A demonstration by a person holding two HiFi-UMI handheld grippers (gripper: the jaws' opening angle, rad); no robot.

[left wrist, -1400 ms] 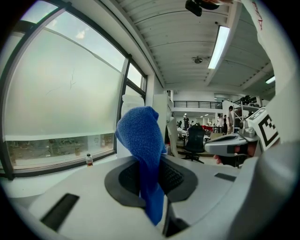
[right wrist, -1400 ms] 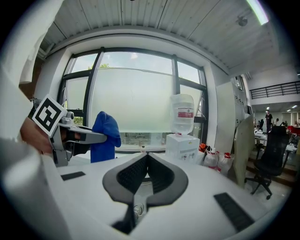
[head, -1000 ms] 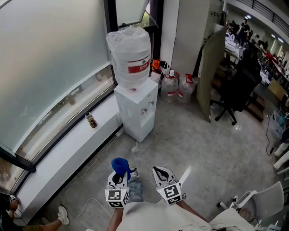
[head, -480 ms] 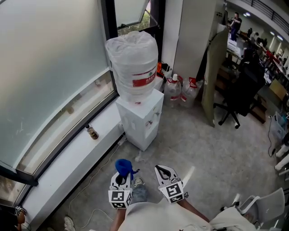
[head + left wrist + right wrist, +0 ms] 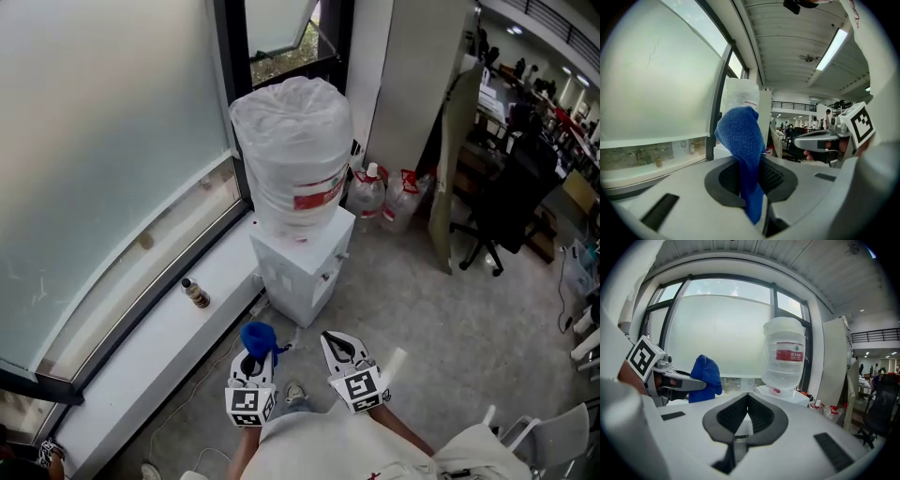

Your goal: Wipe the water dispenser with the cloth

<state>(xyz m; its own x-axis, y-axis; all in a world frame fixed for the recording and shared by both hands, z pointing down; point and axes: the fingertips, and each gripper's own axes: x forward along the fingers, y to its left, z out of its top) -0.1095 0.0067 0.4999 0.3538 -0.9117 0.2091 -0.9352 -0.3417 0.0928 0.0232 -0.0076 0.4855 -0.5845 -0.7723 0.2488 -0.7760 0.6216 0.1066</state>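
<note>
L gripper [image 5: 255, 360] jaws pinch blue cloth [image 5: 257, 338], bunched above tips. R gripper [image 5: 339, 349] jaws pressed together, empty. Water dispenser [image 5: 302, 262] stands ahead, apart from both.

Two pale grey shells in shot: left gripper [image 5: 251, 364] and right gripper [image 5: 337, 347], dark ribbed pads [image 5: 733, 415] lining the jaws, a cube [image 5: 246, 403] of black-and-white square markers behind each (different patterns). The person wears a white top [image 5: 319, 452].
</note>
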